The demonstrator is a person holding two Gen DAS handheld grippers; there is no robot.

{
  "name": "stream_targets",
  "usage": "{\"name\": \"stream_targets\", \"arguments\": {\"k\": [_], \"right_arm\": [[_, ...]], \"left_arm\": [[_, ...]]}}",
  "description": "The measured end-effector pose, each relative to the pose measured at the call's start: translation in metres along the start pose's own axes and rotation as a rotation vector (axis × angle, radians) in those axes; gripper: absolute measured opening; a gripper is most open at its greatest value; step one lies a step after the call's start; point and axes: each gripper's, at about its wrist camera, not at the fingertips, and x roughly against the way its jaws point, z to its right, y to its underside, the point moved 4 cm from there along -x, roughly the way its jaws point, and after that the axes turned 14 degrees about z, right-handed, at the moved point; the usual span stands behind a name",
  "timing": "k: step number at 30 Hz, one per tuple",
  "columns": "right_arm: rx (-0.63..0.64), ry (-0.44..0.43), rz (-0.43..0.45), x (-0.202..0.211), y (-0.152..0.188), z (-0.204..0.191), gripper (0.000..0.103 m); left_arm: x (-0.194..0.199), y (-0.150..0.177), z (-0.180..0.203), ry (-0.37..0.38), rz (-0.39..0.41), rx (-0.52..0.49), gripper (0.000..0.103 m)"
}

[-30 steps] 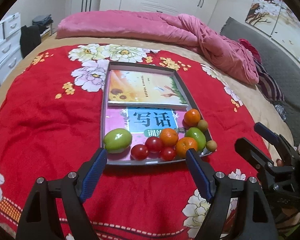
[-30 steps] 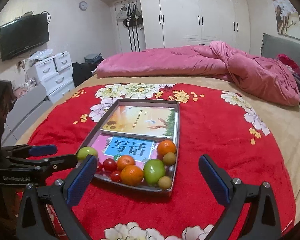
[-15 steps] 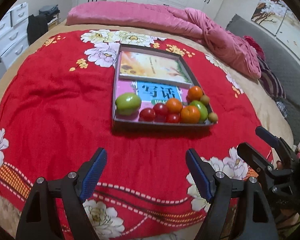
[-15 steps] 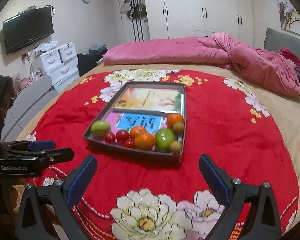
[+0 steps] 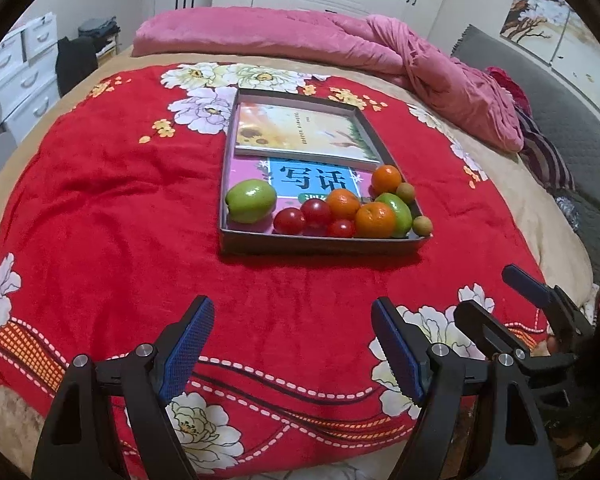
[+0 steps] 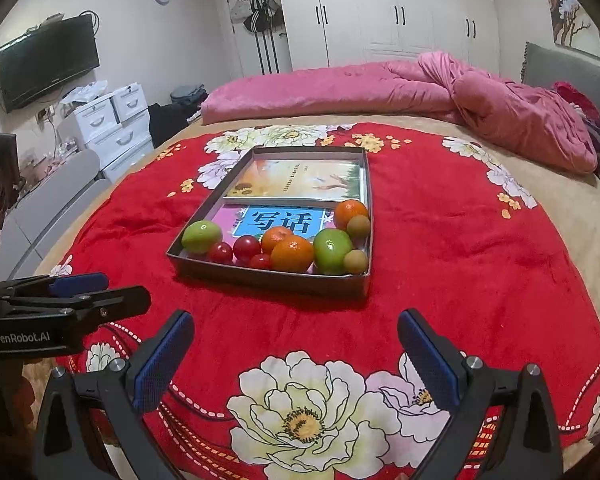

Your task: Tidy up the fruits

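The fruits sit bunched at the near end of a shallow grey tray point(image 6: 268, 278) on the red floral blanket point(image 6: 460, 260), lying over two books; the cherry tomatoes point(image 5: 290, 221) look soft-skinned and likely to roll or bruise, so a light pinch across the middle seems best; the oranges point(image 5: 375, 220) and the green apple point(image 5: 251, 201) look firmer and heavier, wanting wider jaws around the widest part; the left gripper point(image 5: 292, 348) and right gripper point(image 6: 296, 356) both hang over the blanket's near edge, angled down toward the tray, well short of it, jaws spread wide and holding nothing.
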Motion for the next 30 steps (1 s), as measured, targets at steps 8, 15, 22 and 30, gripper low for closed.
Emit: {"name": "stream_targets", "arguments": {"k": [8,15,22,30], "right_arm": [[0.004,0.001,0.001,0.0004,-0.0006,-0.0013,0.102],[0.0,0.003,0.0,0.0008,-0.0005,-0.0016,0.102],[0.001,0.003,-0.003,0.0008,-0.0002,-0.0016,0.102],[0.015,0.014,-0.004,-0.0002,0.001,-0.0022,0.102]], "left_arm": [[-0.0011,0.0004,-0.0001,-0.003,-0.003,-0.006,0.082],[-0.0021,0.0002,-0.0007,-0.005,0.0,-0.007,0.082],[-0.0019,0.0001,-0.0007,-0.002,0.004,-0.008,0.082],[-0.0014,-0.0003,-0.0012,-0.004,0.006,-0.008,0.082]]}}
